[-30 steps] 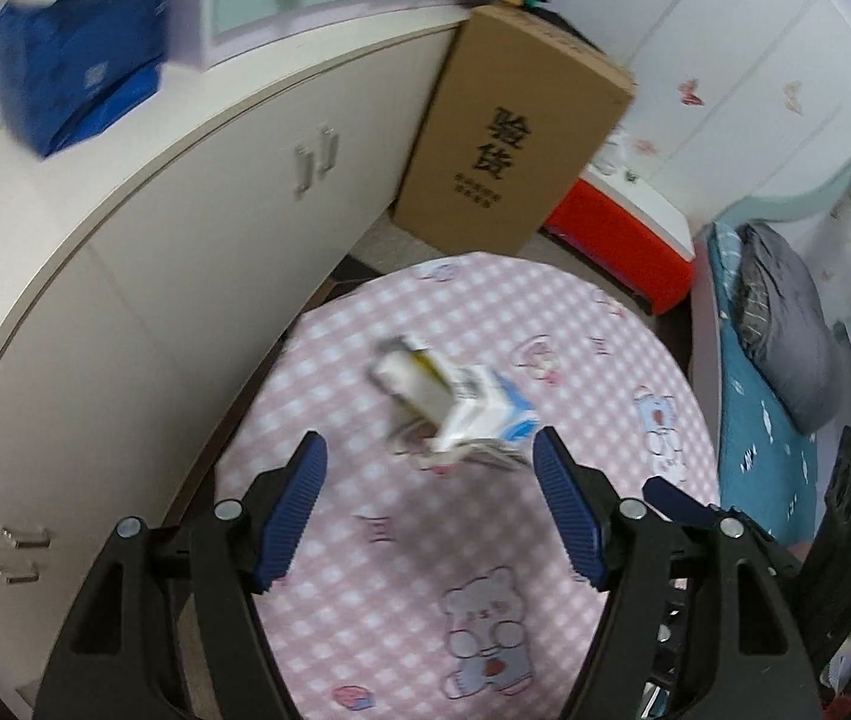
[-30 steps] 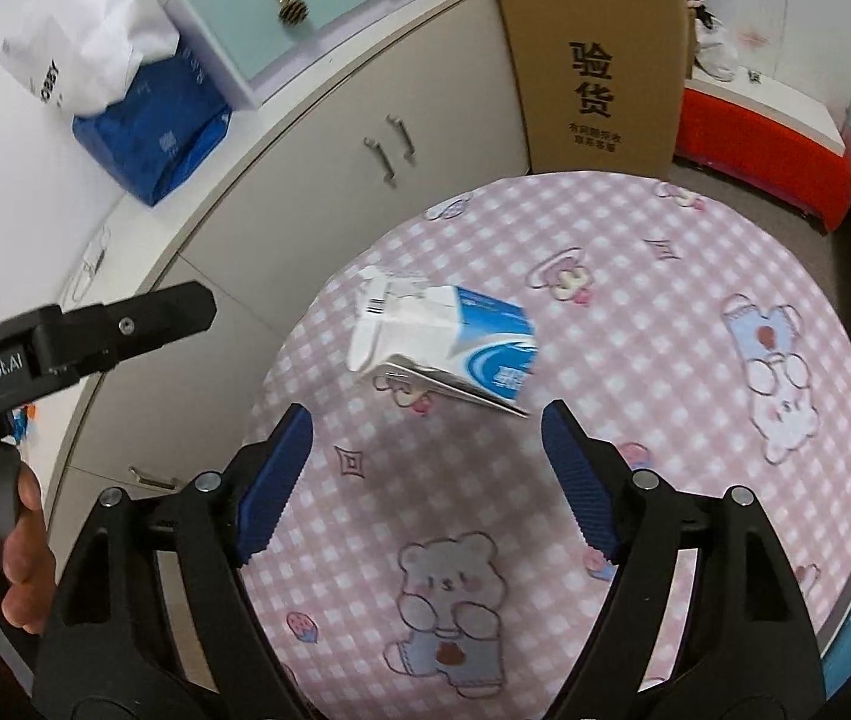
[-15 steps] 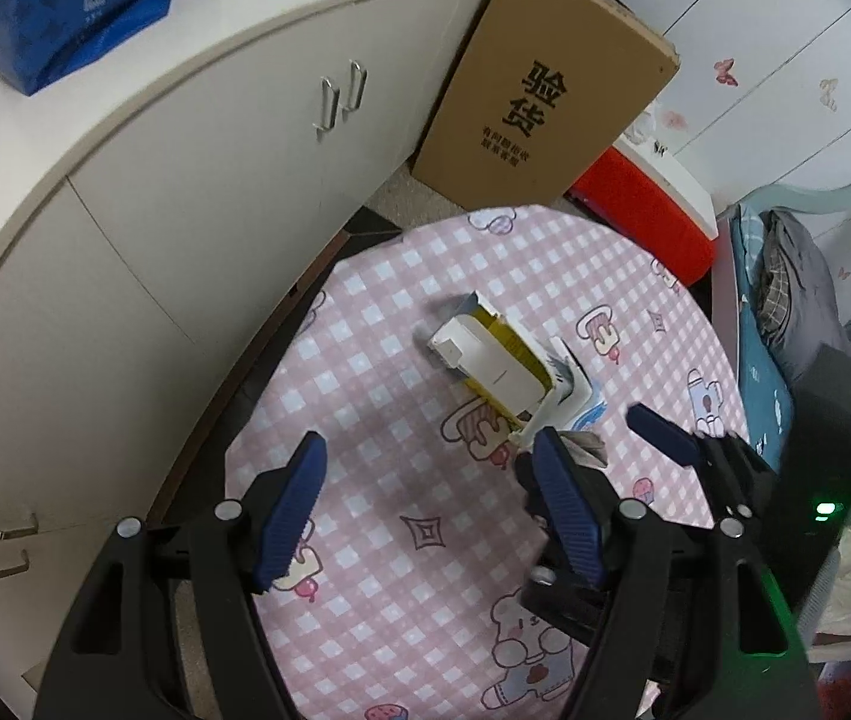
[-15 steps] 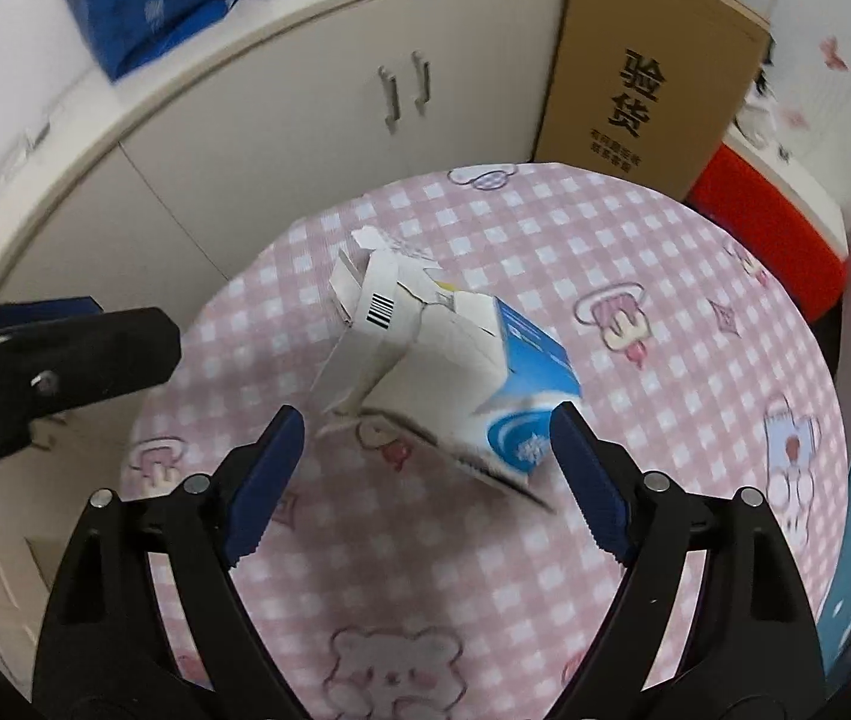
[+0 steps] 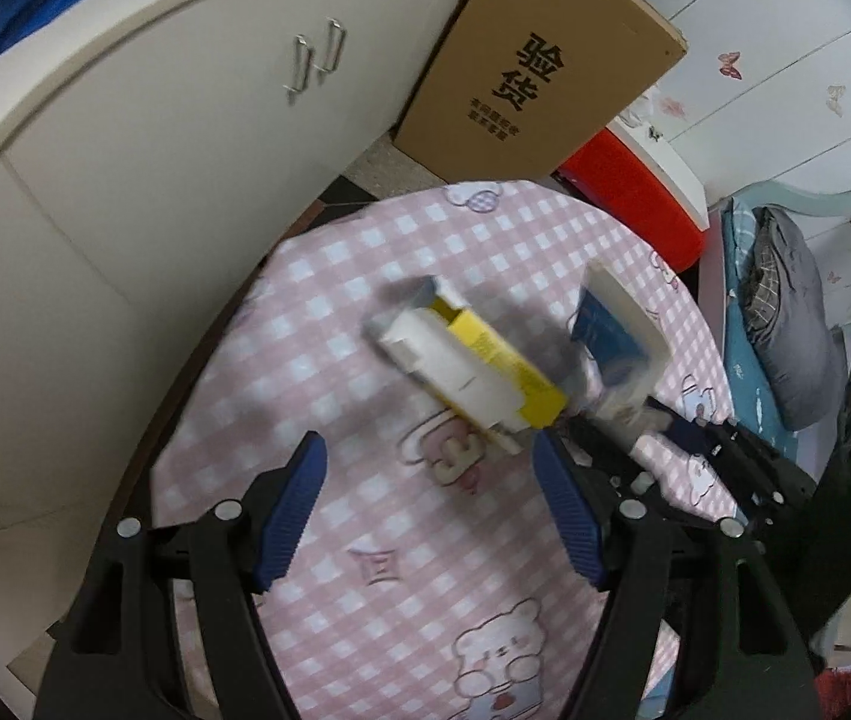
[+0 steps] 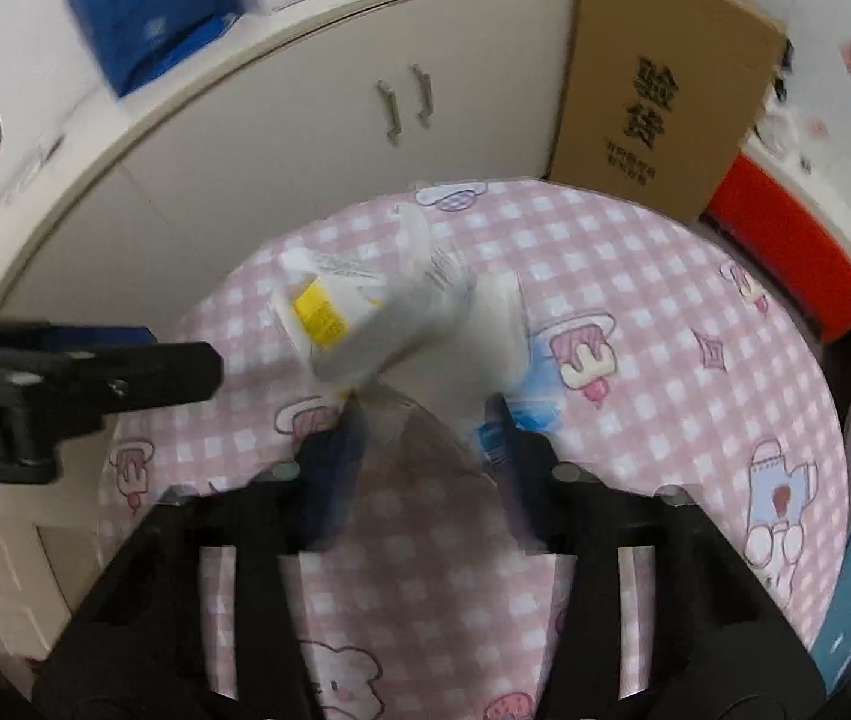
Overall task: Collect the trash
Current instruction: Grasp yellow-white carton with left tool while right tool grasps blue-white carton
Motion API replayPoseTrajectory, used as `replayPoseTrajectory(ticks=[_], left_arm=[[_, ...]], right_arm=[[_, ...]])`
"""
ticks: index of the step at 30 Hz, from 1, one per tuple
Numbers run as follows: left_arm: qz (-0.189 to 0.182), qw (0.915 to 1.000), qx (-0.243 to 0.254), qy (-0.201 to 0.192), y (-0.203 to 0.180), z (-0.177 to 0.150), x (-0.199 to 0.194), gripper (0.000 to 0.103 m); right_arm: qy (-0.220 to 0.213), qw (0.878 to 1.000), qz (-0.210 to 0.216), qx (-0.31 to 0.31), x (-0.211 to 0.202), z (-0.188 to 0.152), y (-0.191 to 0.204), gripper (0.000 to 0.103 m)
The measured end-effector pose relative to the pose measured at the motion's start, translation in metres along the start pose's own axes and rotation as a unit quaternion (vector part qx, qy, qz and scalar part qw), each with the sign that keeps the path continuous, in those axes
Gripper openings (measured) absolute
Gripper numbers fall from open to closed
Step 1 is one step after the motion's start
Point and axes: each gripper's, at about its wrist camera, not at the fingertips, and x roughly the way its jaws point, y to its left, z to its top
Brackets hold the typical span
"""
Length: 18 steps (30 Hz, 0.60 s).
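Round table with a pink checkered cloth, little bear and mushroom cartoons printed on it. Behind it there's a cream cabinet with metal handles, a tall cardboard box with black Chinese lettering leaning against it, a red bin just beside that. Blue bag up on the counter, grey pillow on a bed off right.

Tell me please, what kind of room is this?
Probably a bedroom in a home: a bed with a grey pillow, butterfly stickers on white wardrobe doors, and a small round table with a pink checked cloth.
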Motion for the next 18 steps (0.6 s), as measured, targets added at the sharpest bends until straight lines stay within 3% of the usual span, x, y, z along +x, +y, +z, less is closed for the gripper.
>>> replayPoseTrajectory(ticks=[5,10,13,18], left_arm=[[-0.01,0.9998,-0.01,0.013,-0.017,0.011,0.024,0.07],[-0.018,0.9972,-0.071,0.016,-0.013,0.024,0.042,0.07],[-0.002,0.9968,-0.077,0.023,-0.02,0.031,0.056,0.07],[0.042,0.9938,-0.069,0.077,-0.035,0.033,0.085,0.07]], right_arm=[[-0.003,0.996,0.025,0.082,-0.007,0.001,-0.035,0.035],[-0.01,0.994,0.029,0.104,-0.013,0.002,-0.047,0.035],[-0.012,0.993,0.033,0.115,-0.015,0.001,-0.051,0.035],[-0.01,0.992,0.036,0.121,-0.014,0.002,-0.053,0.035]])
